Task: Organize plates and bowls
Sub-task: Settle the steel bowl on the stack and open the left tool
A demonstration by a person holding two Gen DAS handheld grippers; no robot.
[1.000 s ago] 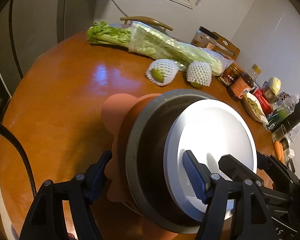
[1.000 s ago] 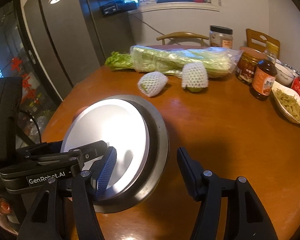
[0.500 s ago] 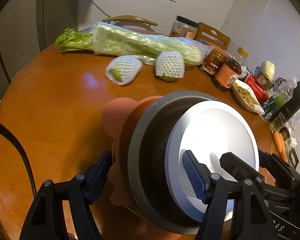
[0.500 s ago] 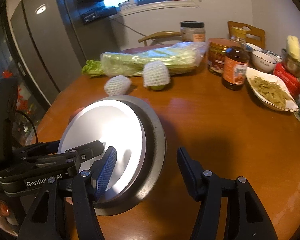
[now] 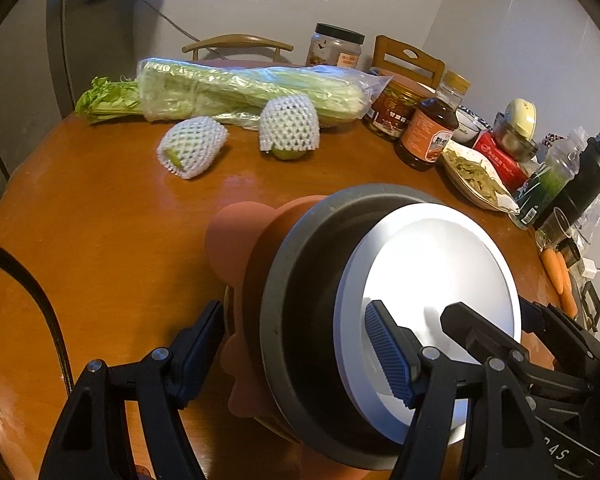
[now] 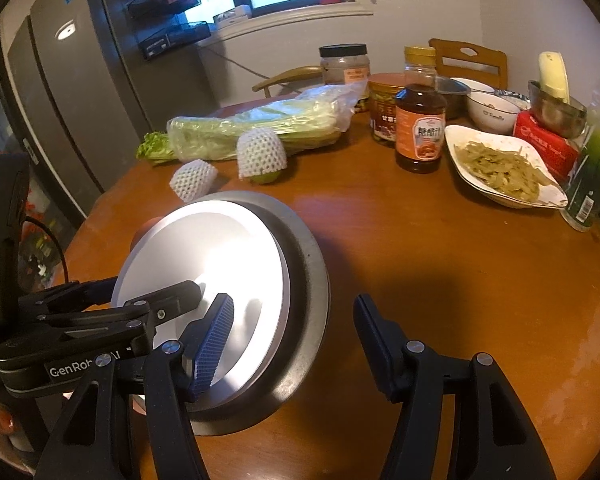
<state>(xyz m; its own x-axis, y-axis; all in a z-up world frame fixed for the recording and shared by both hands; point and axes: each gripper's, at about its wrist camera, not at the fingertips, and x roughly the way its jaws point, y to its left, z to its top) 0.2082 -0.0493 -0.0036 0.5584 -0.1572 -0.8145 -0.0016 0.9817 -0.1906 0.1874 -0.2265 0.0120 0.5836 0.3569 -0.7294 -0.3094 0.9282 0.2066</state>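
A tilted stack of dishes is held above the wooden table (image 5: 100, 232): a white plate (image 5: 432, 280) inside a dark grey plate (image 5: 300, 320), backed by a terracotta scalloped plate (image 5: 236, 236). My left gripper (image 5: 296, 344) is clamped across the stack, one finger behind it and one on the white plate. My right gripper (image 6: 296, 332) also straddles the stack's rim (image 6: 316, 280), one finger on the white plate (image 6: 212, 252), the other behind; contact is unclear.
Bagged celery (image 5: 240, 88), two net-wrapped fruits (image 5: 288, 124), jars, a sauce bottle (image 6: 420, 128), a dish of food (image 6: 504, 168), bowls and bottles (image 5: 580, 176) crowd the table's far and right sides. Carrots (image 5: 556, 272) lie at the right edge. A fridge (image 6: 60, 80) stands left.
Both grippers have carried the stack toward the cluttered far right side of the table; the fruits, jars and bottles appear nearer. The grip on the stack is unchanged.
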